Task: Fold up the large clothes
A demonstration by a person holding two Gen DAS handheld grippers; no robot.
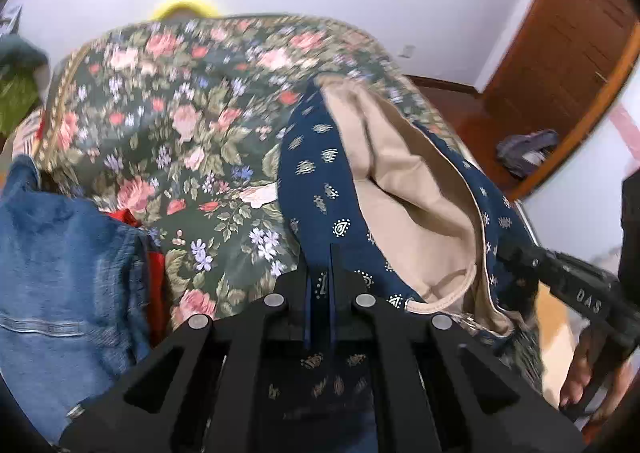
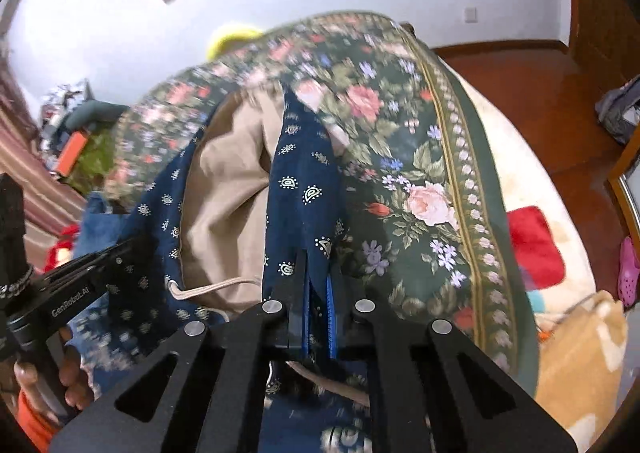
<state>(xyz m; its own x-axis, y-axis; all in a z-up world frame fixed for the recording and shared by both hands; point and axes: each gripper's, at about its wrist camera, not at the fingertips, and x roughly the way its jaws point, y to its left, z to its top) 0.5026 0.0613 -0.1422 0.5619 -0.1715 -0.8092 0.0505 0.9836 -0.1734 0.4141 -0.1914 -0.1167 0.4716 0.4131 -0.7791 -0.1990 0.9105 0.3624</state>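
You have each hand-held gripper, left (image 1: 319,273) and right (image 2: 318,273), clamped on the navy paisley garment (image 1: 316,177) ahead, lifted and unfolded, every fold remaining.

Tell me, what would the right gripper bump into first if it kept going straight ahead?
The right gripper is already shut on the navy patterned garment, so more of that cloth comes first. Just beyond it lies the floral bedspread. How much space separates them is hard to judge here.

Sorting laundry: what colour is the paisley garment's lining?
Beige lining, clearest in the left wrist view.
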